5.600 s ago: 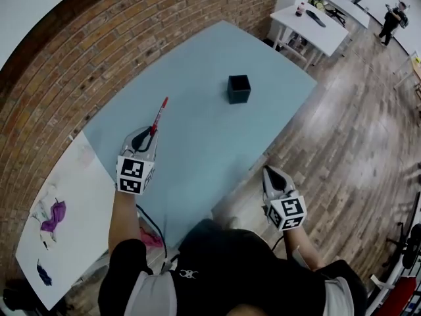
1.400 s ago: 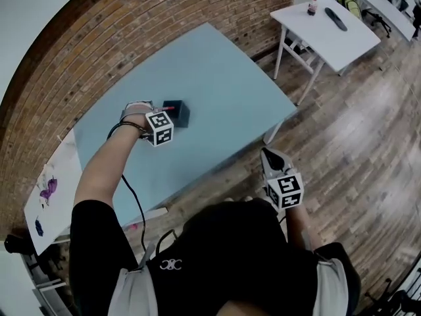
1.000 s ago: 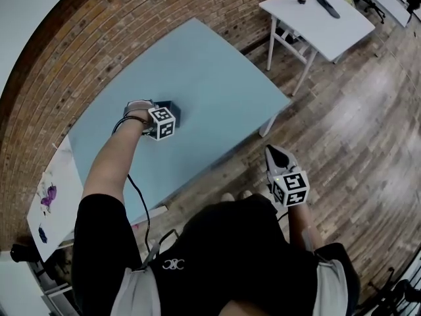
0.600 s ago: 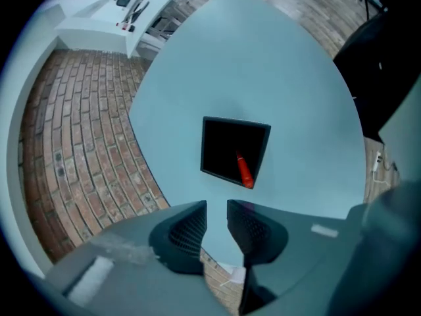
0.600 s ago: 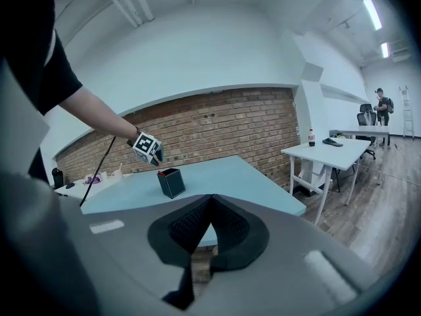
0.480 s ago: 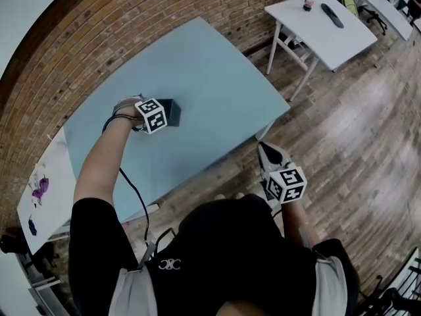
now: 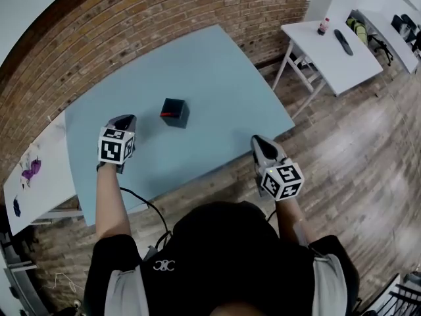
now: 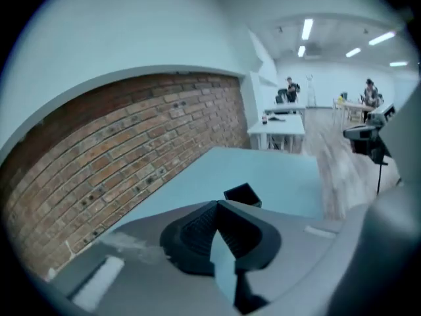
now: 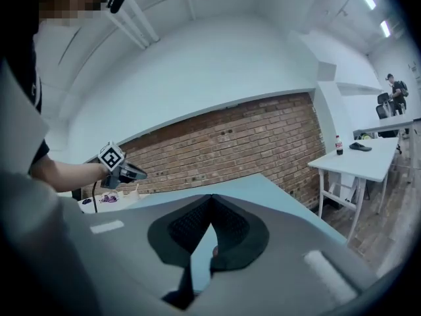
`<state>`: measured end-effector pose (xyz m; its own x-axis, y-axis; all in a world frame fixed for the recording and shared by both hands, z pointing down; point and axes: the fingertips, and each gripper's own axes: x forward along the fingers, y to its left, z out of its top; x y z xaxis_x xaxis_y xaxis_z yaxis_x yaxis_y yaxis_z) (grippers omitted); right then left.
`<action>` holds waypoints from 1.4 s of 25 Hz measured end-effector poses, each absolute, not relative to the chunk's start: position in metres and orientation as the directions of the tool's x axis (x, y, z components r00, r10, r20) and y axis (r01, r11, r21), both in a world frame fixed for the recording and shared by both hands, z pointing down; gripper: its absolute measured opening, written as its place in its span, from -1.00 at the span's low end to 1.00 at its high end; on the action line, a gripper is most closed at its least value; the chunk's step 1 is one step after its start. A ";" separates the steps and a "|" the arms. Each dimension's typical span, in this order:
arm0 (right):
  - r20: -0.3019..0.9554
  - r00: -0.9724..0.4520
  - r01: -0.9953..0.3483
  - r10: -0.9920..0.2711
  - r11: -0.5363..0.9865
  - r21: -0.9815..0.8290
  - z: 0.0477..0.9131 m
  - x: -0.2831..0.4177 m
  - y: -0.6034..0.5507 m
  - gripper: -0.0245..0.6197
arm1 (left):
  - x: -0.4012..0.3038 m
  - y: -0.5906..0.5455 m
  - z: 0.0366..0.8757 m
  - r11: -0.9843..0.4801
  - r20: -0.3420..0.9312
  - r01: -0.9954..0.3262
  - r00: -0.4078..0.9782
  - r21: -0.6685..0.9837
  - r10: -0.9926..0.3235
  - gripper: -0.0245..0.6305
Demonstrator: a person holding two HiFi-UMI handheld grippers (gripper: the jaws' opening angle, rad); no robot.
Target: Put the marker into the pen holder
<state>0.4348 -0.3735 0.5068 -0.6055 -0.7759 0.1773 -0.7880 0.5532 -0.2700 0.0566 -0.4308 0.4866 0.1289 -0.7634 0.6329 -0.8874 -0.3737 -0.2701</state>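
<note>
Pen holder: a black, square, open-topped pen holder (image 7: 175,112) stood upright on the pale blue table (image 7: 210,71), roughly mid-table.

Marker: the marker (image 7: 170,114) sat inside the pen holder, and only a short red end showed at the opening in the head view. In the left gripper view the holder (image 8: 242,194) appeared just beyond the jaw tips, with the marker too small to make out.

Left gripper: the left gripper (image 7: 125,121) was held left of the pen holder, clear of it and touching nothing. Its jaws had just been closing and now met at the tips, with nothing between them.

Right gripper: the right gripper (image 7: 257,142) was held right of the pen holder and nearer the person, at the table's near edge and well apart from the holder. Its jaws were pressed together at the tips and held nothing.

Brick wall: the brick wall (image 7: 131,25) ran along the table's far side, behind the pen holder.

White table: the white table (image 7: 329,48) stood far to the right of the pen holder on the wooden floor (image 7: 368,150). It carried a small bottle (image 7: 323,26).

White board: a white board (image 7: 43,183) with purple smears lay left of the pen holder, past the left gripper.
</note>
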 end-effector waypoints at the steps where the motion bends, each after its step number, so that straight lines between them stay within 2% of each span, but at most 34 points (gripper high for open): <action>1: 0.173 -0.615 -0.783 -0.770 0.567 -0.257 0.503 0.430 -0.375 -0.91 | 0.054 -0.418 0.480 -0.344 0.574 -0.906 0.150 -0.246 -0.805 -0.91; 7: 0.151 -0.677 -0.736 -0.721 0.654 -0.177 0.482 0.397 -0.384 -0.91 | 0.051 -0.352 0.452 -0.228 0.260 -0.968 0.194 -0.107 -0.946 -0.91; 11: 0.107 -0.705 -0.708 -0.701 0.687 -0.162 0.467 0.376 -0.393 -0.91 | 0.057 -0.324 0.448 -0.195 0.164 -0.980 0.187 -0.031 -0.968 -0.91; 19: 0.093 -0.700 -0.713 -0.708 0.686 -0.146 0.461 0.356 -0.392 -0.91 | 0.074 -0.309 0.457 -0.266 0.191 -0.962 0.273 0.061 -0.943 -0.91; 24: 0.121 -0.696 -0.718 -0.707 0.689 -0.099 0.464 0.352 -0.386 -0.91 | 0.079 -0.309 0.459 -0.283 0.216 -0.958 0.285 0.039 -0.934 -0.91; 35: 0.148 -0.688 -0.726 -0.711 0.679 -0.113 0.478 0.359 -0.369 -0.91 | 0.086 -0.310 0.474 -0.318 0.255 -0.947 0.319 0.044 -0.913 -0.91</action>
<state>0.3594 -0.3687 0.4779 -0.6877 -0.7108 0.1478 -0.7257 0.6787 -0.1128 0.0855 -0.3096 0.4737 0.3188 -0.9130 0.2546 -0.9469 -0.3185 0.0437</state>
